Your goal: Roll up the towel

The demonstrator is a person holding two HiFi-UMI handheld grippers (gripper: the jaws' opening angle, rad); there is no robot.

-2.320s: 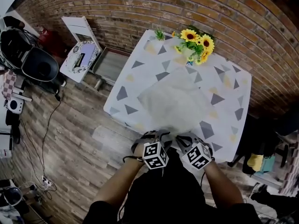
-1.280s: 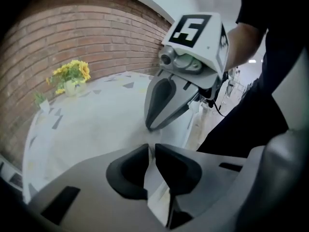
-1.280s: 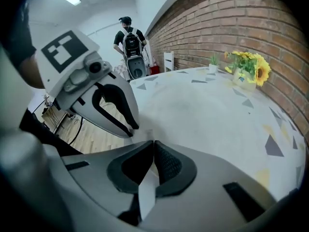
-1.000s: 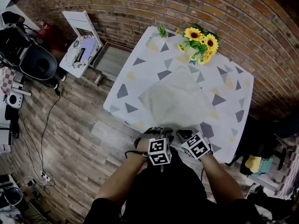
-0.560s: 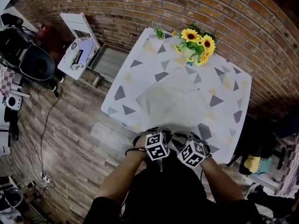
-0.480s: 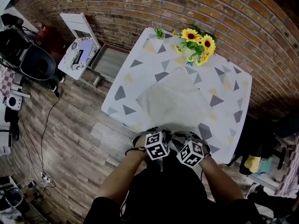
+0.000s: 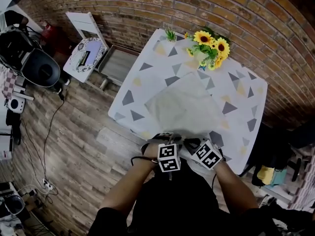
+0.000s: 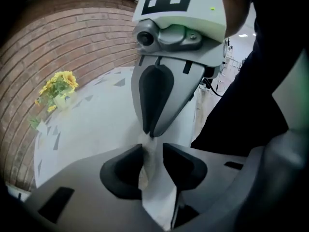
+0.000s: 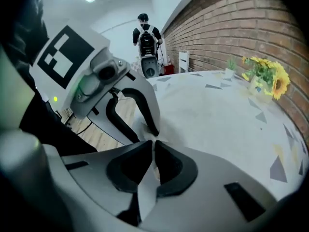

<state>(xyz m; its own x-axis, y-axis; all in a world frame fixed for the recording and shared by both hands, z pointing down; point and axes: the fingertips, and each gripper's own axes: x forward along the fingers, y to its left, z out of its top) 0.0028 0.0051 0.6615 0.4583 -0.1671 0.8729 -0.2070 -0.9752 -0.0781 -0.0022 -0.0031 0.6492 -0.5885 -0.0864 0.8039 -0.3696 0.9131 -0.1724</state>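
Towel [image 7: 184,107]: pale, spread flat on ctr of table [image 7: 241,127], which carries a white cloth w/ grey and yellow triangles. The towel's near edge is at the table's near edge, where both grippers work side by side. Left gripper [image 8: 153,152]: jaws partway apart, having just been opening. A bunched fold of towel hangs between the pads [image 8: 186,166], lying against one pad w/ a gap at the other, i.e. no clamp. Right gripper [image 9: 153,149]: jaws have just been closing and stand nearly together, pinching a thin towel edge; the cloth runs out below the jaws. In right gripper view the left gripper's tip sits just beside the right one, on the same edge. Containers: pale vase [image 7: 202,58] at far side of table, near the brick wall [image 7: 147,9], holds sunflowers [image 7: 212,43] w/ green leaves. The vase stands upright, near but apart from the towel's far corner. Small green plant [image 7: 170,35] at far left corner of table; its pot is too small to make out. Off-table, on the wood floor [image 7: 74,132]: shallow grey tray [image 7: 115,69] against the wall, contents not discernible. White chair [image 7: 86,43] beside it w/ a round patterned item [image 7: 87,55] on the seat.
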